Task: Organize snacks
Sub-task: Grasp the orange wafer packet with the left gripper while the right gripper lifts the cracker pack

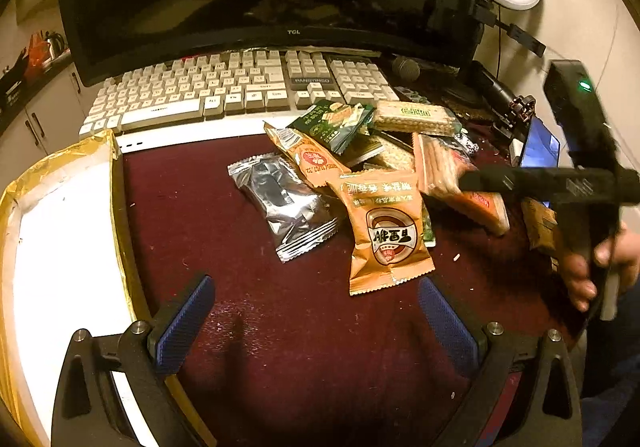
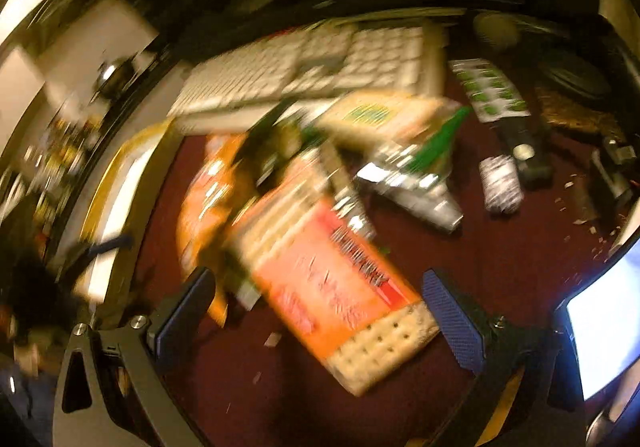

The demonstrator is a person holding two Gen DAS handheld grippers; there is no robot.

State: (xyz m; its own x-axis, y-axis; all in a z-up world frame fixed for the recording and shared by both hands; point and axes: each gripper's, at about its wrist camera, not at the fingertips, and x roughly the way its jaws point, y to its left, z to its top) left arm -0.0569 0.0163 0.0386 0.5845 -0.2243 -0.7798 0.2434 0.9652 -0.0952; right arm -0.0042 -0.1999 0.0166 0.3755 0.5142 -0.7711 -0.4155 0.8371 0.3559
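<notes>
The left gripper (image 1: 316, 321) stands wide apart over bare maroon cloth (image 1: 248, 311); the snack pile (image 1: 360, 175) lies ahead of it, an orange packet (image 1: 386, 231) nearest, and a gold-edged box (image 1: 114, 183) sits to its left. Only the right wrist view, heavily blurred, shows the right gripper (image 2: 316, 317) spread wide around the cracker pack (image 2: 340, 295), pads not touching it.

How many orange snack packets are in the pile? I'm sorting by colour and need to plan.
2 orange packets: a large one at the pile's near edge, and a smaller one behind it, beside the silver packet. Others may lie hidden underneath.
</notes>
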